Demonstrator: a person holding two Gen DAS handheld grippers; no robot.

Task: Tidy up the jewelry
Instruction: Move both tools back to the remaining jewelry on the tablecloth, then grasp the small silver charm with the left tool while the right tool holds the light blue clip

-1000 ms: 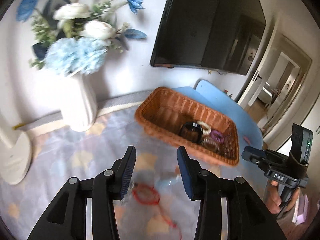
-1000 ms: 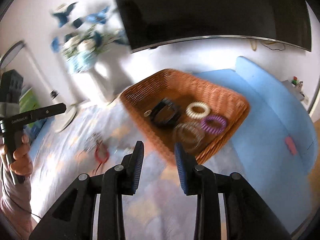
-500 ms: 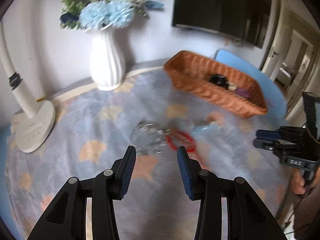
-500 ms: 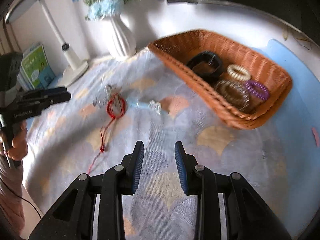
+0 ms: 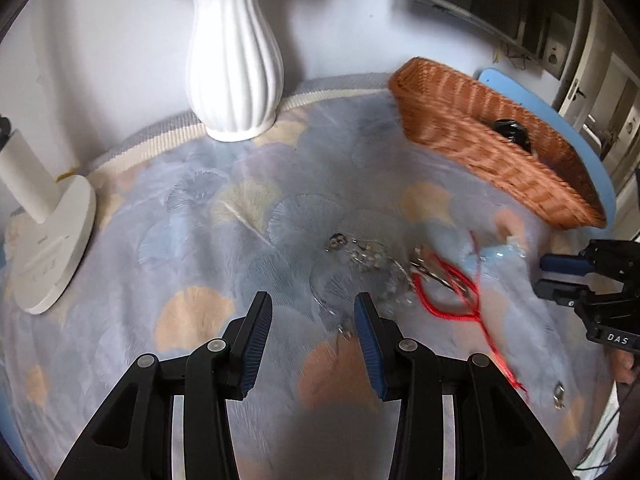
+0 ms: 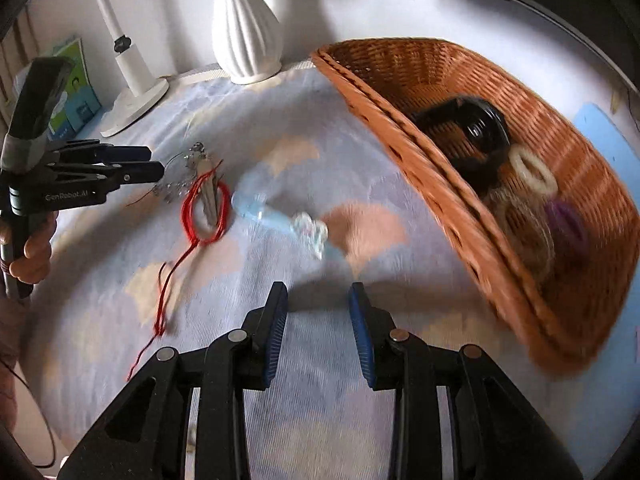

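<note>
On the patterned cloth lie a silver crystal piece (image 5: pixel 368 256) (image 6: pixel 188 172), a red cord bracelet (image 5: pixel 448 292) (image 6: pixel 204 208) with a trailing string, and a light blue clip (image 5: pixel 496 256) (image 6: pixel 280 216). My left gripper (image 5: pixel 313 308) (image 6: pixel 156 164) hovers open just short of the silver piece, nothing between its fingers. My right gripper (image 6: pixel 318 296) (image 5: pixel 560 276) is open and empty too, close in front of the blue clip. The wicker basket (image 6: pixel 440 184) (image 5: pixel 480 148) on the right holds a black bangle (image 6: pixel 472 128), a cream hair tie (image 6: pixel 532 172) and a purple one (image 6: pixel 568 220).
A white ribbed vase (image 5: pixel 234 60) (image 6: pixel 244 32) with flowers stands at the back by the wall. A white lamp base (image 5: pixel 48 248) (image 6: pixel 134 100) sits at the left, with books (image 6: pixel 76 92) beyond it. A hand (image 6: pixel 32 252) grips the left tool.
Both grippers have come down toward the cloth and tipped further downward. The loose jewelry now lies close ahead of the fingers, and the basket has slid to the right of each view.
</note>
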